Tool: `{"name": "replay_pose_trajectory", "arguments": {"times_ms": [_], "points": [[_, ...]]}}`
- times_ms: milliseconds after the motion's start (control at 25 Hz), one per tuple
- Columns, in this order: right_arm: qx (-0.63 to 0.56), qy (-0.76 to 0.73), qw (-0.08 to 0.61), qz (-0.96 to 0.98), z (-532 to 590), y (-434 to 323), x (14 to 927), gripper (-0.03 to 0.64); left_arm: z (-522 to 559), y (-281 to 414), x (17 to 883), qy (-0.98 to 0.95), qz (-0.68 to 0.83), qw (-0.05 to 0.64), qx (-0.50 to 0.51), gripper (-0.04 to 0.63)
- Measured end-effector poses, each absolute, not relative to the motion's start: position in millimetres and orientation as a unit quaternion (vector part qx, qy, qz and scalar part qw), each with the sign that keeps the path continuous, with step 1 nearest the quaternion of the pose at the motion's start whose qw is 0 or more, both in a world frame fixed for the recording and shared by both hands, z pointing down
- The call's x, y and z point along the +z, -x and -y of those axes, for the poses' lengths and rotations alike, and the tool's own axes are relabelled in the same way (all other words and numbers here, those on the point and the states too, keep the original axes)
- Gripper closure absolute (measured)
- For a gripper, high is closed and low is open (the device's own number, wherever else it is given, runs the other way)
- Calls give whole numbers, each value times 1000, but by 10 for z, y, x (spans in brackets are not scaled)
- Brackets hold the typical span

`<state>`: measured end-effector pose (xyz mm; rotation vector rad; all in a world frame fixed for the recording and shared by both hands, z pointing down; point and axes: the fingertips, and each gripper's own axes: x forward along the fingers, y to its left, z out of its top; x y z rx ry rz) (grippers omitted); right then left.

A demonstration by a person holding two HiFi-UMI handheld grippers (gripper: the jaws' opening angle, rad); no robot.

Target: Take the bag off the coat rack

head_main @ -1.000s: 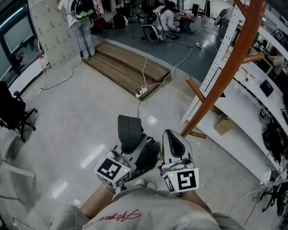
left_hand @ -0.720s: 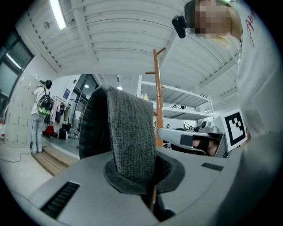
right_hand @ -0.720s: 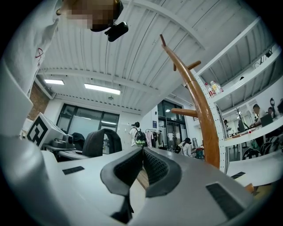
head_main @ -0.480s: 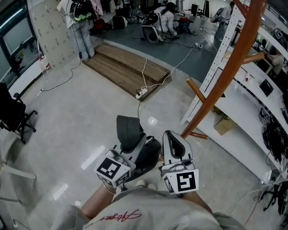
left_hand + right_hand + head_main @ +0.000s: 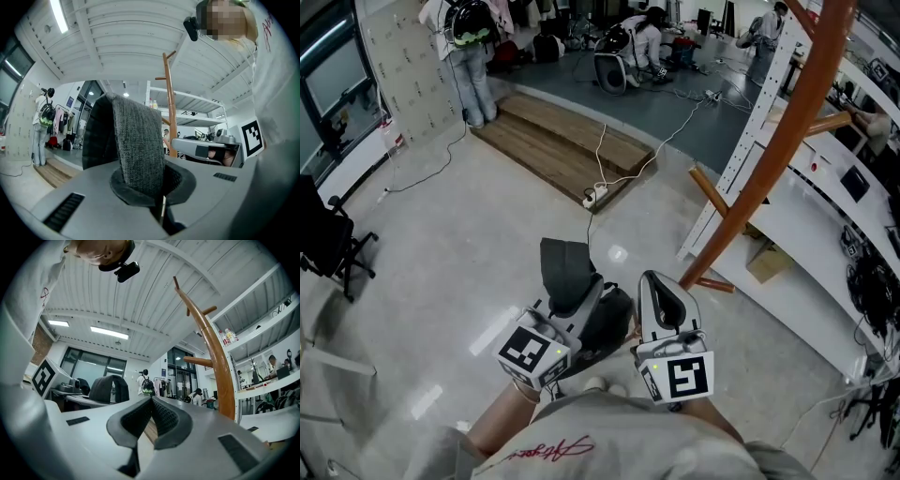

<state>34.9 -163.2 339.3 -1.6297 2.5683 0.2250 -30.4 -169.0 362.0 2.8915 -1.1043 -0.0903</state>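
My left gripper (image 5: 584, 302) is shut on the grey woven strap (image 5: 136, 150) of a dark bag (image 5: 605, 323). The strap's loop (image 5: 565, 270) stands up past the jaws, and the bag's body bulges under that gripper, close to my chest. The bag hangs free of the coat rack (image 5: 773, 150), a curved orange-brown wooden pole with pegs rising at the right. My right gripper (image 5: 662, 287) sits beside the left one, shut with nothing between its pads (image 5: 161, 416). In the right gripper view the coat rack (image 5: 218, 366) stands to the right and the strap loop (image 5: 108, 387) shows at the left.
A low wooden platform (image 5: 562, 141) lies ahead with a power strip and white cables (image 5: 595, 192). A white shelf frame (image 5: 750, 122), a white counter (image 5: 825, 234) and a cardboard box (image 5: 766, 261) stand right of the rack. A black chair (image 5: 323, 234) is left; people (image 5: 473, 47) stand far back.
The strap loop has swung slightly to the left above the left gripper. Both grippers stay where they were.
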Motion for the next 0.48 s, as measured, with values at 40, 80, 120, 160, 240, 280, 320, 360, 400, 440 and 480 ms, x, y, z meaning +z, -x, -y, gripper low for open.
{"name": "replay_pose_trajectory", "arguments": {"times_ms": [40, 80, 120, 160, 240, 280, 320, 360, 400, 440, 480], "points": [[74, 533, 46, -842, 1637, -342, 3394, 600, 1695, 307, 3616, -933, 357, 22, -30, 578], [75, 532, 46, -842, 1643, -334, 3396, 600, 1700, 311, 3616, -933, 357, 21, -31, 578], [75, 532, 46, -842, 1648, -328, 3398, 600, 1705, 314, 3620, -934, 357, 20, -32, 578], [75, 532, 46, -842, 1654, -324, 3403, 600, 1710, 318, 3627, -934, 356, 19, -33, 578], [73, 533, 46, -842, 1669, -327, 3415, 600, 1721, 324, 3630, -933, 356, 22, -35, 578], [73, 534, 46, -841, 1679, -330, 3418, 600, 1726, 327, 3622, -933, 358, 25, -36, 578], [73, 534, 46, -841, 1688, -333, 3420, 600, 1732, 330, 3611, -932, 360, 27, -37, 578], [73, 534, 46, -841, 1698, -334, 3421, 600, 1739, 332, 3604, -932, 360, 27, -37, 578], [73, 535, 46, -841, 1706, -335, 3422, 600, 1746, 332, 3603, -932, 360, 26, -38, 578], [72, 535, 46, -841, 1715, -335, 3423, 600, 1754, 331, 3605, -932, 359, 24, -39, 578], [72, 535, 46, -841, 1723, -334, 3423, 600, 1762, 331, 3608, -933, 358, 22, -40, 578]]}}
